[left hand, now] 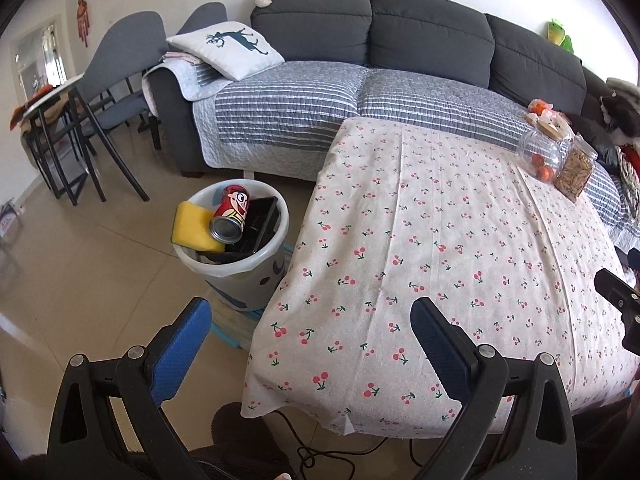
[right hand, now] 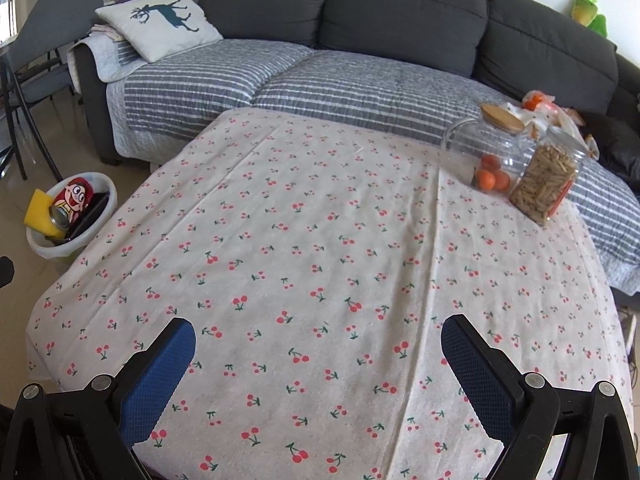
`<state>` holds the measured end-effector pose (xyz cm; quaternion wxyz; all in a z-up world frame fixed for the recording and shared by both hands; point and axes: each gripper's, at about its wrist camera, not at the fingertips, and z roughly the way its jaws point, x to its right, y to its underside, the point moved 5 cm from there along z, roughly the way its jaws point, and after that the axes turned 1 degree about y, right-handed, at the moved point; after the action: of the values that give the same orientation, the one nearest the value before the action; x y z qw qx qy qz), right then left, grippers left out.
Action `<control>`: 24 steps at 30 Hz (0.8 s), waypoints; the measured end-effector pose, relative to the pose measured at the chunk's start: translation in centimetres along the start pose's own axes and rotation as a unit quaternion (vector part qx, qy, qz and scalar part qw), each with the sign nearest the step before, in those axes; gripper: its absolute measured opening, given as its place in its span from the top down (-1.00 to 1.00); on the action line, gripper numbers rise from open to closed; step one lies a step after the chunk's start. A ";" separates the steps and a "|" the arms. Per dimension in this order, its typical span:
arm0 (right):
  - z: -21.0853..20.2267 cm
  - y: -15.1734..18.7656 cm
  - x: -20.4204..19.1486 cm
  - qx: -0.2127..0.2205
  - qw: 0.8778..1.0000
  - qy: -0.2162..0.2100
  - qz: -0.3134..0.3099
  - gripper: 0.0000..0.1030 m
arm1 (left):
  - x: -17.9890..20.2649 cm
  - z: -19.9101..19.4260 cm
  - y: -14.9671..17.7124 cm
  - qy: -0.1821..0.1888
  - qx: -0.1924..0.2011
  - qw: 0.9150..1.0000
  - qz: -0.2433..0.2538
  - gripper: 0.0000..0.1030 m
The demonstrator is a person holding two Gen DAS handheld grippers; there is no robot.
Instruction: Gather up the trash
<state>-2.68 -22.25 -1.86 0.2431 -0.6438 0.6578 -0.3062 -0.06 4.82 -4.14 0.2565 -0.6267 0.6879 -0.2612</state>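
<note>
Both the left gripper [left hand: 310, 312] and right gripper [right hand: 318, 332] hang released above the cherry-print tablecloth [right hand: 320, 240], the white bin [left hand: 276, 236] just beside its left edge holding a can [left hand: 232, 214].

L gripper [left hand: 310, 318] held with jaws spread wide, blue-padded fingers [left hand: 180, 350] angled outward on black linkage arms, nothing between them. R gripper [right hand: 318, 338] in same pose: jaws wide apart, blue pads [right hand: 158, 380] facing inward, empty. Part of R gripper's black body [left hand: 618, 300] shows at right edge of L wrist view, so the two sit side by side.
</note>
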 end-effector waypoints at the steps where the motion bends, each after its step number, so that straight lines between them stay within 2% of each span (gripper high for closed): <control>1: 0.0 0.0 0.0 0.000 1.000 0.000 0.000 -0.96 | 0.0 0.0 0.0 0.000 0.000 1.000 0.000 -0.96; 24: 0.3 0.0 -0.1 -0.004 1.000 -0.001 0.004 -0.96 | 0.2 0.0 0.1 0.003 0.001 1.000 0.002 -0.96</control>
<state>-2.50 -22.14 -2.10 0.2422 -0.6422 0.6617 -0.3017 -0.12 4.63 -4.18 0.2554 -0.6242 0.6897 -0.2634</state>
